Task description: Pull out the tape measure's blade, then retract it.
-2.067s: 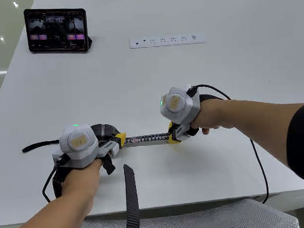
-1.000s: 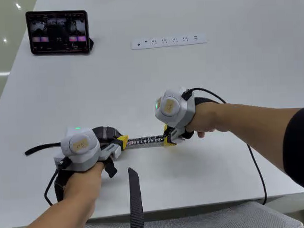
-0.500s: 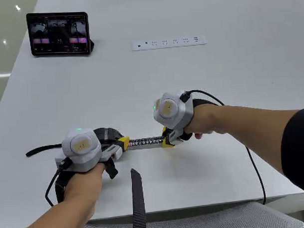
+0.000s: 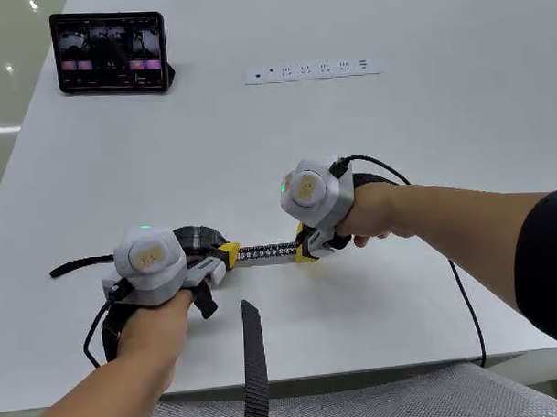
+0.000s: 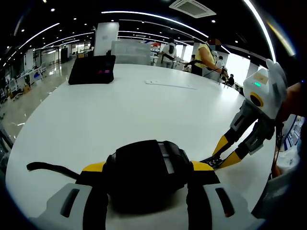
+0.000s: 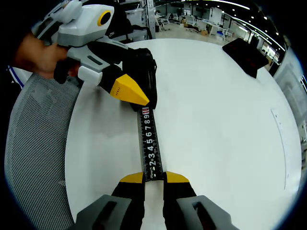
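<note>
The black tape measure case [image 4: 199,240] [image 5: 144,172] lies on the white table, and my left gripper [image 4: 223,257] [image 5: 146,168] is shut on it from both sides. A short length of the blade [image 4: 266,253] [image 6: 149,148] runs out of the case [image 6: 144,72] to the right, its numbers reading up to about nine. My right gripper [image 4: 303,252] [image 6: 153,178] is shut on the blade's end, a short way from the case. In the left gripper view the right gripper [image 5: 224,155] comes in from the right.
A tablet [image 4: 110,51] stands at the far left of the table and a white power strip [image 4: 313,70] lies at the back. A black strap [image 4: 254,356] hangs over the near edge, beside a mesh chair [image 4: 377,397]. A cable [image 4: 464,293] trails from my right hand.
The right gripper has moved left toward the case, and the exposed blade has grown shorter. The left gripper has kept its hold on the case.
</note>
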### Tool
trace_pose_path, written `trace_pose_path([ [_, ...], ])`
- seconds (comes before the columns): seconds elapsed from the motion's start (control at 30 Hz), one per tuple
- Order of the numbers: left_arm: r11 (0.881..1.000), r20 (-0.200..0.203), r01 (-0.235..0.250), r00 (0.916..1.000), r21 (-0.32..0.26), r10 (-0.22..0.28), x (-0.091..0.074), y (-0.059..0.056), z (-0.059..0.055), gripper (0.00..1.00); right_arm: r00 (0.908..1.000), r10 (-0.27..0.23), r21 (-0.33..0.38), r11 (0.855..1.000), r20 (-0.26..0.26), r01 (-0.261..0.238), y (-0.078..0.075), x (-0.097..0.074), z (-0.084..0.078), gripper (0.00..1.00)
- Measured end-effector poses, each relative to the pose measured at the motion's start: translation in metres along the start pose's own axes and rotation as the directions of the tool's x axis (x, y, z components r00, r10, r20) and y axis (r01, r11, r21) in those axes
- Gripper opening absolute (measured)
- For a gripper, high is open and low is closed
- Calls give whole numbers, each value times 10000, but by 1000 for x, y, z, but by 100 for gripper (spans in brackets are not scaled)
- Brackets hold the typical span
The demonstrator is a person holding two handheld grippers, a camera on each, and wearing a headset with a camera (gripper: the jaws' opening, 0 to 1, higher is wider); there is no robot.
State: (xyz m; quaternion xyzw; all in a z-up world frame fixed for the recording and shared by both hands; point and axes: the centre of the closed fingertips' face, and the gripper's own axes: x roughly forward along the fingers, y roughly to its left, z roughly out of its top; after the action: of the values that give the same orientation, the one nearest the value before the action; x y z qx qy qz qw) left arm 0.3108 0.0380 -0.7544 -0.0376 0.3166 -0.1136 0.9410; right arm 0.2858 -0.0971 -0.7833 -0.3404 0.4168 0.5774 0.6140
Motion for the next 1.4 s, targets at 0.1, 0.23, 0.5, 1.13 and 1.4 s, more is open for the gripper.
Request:
trace_pose_path([
  [0.1, 10000, 2, -13, 10000, -42, 13, 0, 0, 0, 62, 10000, 24, -30, 10000, 9, -24, 0, 0, 1, 10],
  [0.23, 9999, 1, 39, 10000, -115, -39, -1, 0, 0, 62, 10000, 50, 3, 10000, 76, -50, 0, 1, 3, 10],
  [0.5, 9997, 50, 84, 10000, -230, -82, -1, 2, 0, 62, 9995, 124, 38, 9999, 276, -125, 0, 3, 10, 10],
  [1.13, 9992, 47, 97, 9999, -398, -95, -2, 1, 1, 62, 9991, 228, -28, 9997, 370, -228, -1, 9, 19, 10],
  [1.4, 9991, 50, 114, 9999, -411, -112, -1, 2, 1, 62, 9988, 230, 4, 9997, 439, -231, 0, 10, 21, 10],
])
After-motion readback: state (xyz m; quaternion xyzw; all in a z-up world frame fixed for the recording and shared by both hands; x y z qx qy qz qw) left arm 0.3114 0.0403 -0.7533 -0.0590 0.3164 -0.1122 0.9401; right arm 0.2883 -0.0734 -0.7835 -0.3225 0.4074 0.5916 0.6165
